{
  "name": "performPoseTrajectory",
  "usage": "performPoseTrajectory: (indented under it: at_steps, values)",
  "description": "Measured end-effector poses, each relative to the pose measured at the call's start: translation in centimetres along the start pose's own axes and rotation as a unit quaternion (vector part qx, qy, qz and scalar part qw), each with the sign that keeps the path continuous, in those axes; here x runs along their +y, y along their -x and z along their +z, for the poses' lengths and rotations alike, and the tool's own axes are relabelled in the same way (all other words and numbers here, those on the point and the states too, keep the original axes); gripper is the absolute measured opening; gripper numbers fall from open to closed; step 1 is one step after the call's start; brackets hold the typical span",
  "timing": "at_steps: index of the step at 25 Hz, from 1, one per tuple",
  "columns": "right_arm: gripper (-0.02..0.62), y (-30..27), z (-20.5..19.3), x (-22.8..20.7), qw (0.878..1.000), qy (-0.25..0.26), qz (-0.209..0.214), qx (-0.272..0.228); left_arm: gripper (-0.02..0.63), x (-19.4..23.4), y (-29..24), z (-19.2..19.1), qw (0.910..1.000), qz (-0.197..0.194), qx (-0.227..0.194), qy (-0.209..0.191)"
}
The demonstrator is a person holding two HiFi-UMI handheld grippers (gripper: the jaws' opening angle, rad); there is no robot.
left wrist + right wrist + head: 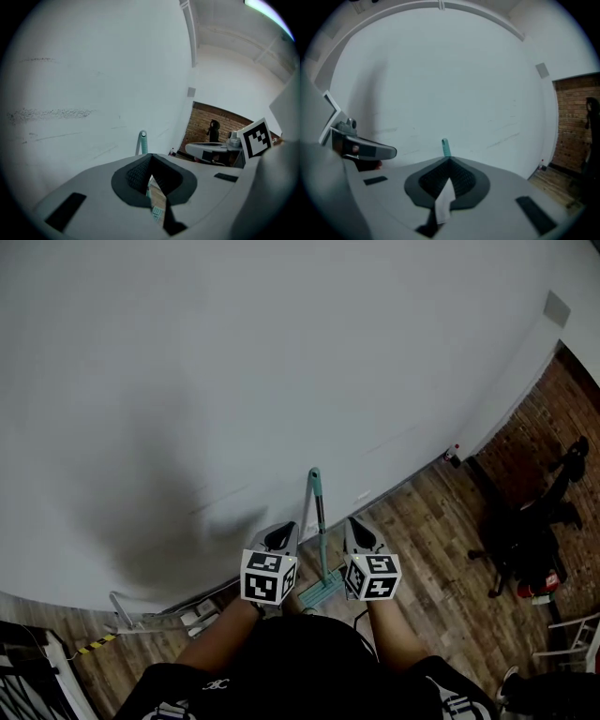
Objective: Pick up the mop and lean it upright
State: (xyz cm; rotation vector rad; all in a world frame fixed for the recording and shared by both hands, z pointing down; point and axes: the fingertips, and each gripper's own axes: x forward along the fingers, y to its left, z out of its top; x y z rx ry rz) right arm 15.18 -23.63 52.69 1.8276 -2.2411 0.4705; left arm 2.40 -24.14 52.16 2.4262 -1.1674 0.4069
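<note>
Left gripper (150, 155): clenched, the jaw tips meeting with nothing pinched. Through the slit behind the tips only floor and a scrap of teal show.
Right gripper (449, 159): clenched too, and empty.
Mop (319, 521): between the two grippers and just beyond their tips. It stands close to upright, free of both, with its handle end resting against the wall (234, 381).
Mop head (323, 589): a flat teal pad on the wooden floor (441, 549), below and between the marker cubes (269, 577).
Weight: judged light, being a slim pole on a thin pad.
Stiffness: the pole looks rigid. The joint at the pad probably pivots, so the pole may flop sideways if steered from the top alone.
Slipperiness: the shaft looks smooth and round, so it is likely to twist or slide in a loose pinch. The teal sleeve near the top may give better bite.
Where to hold: judged best across the shaft at about the height of the grippers, jaws square to the pole. A second grip could go higher, on the teal part.
Risk: on the smooth boards the pad could creep away from the wall and let the handle slide down.
Writing on the mop: none can be read.
Other marks: the cubes carry black-and-white square patterns, not letters. A small pale emblem on the person's dark top (281, 671) is too small to read.
</note>
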Motion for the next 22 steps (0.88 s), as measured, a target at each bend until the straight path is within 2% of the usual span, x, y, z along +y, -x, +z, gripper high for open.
performPoseTrajectory:
  at_steps: [8, 12, 22]
  values:
    - [0.012, 1.9, 0.5, 0.6, 1.0, -0.02, 0.007, -0.012, -0.003, -0.9, -0.7, 0.1, 0.9998, -0.018, 0.001, -0.005]
    - [0.012, 1.8, 1.0, 0.9, 1.0, -0.008, 0.008, -0.015, -0.003, -0.9, -1.2, 0.2, 0.9998, -0.019, 0.003, -0.004]
    - [0.012, 0.9, 0.1, -1.2, 1.0, -0.009, 0.003, 0.002, -0.003, -1.2, -2.7, 0.1, 0.9998, -0.017, 0.009, -0.004]
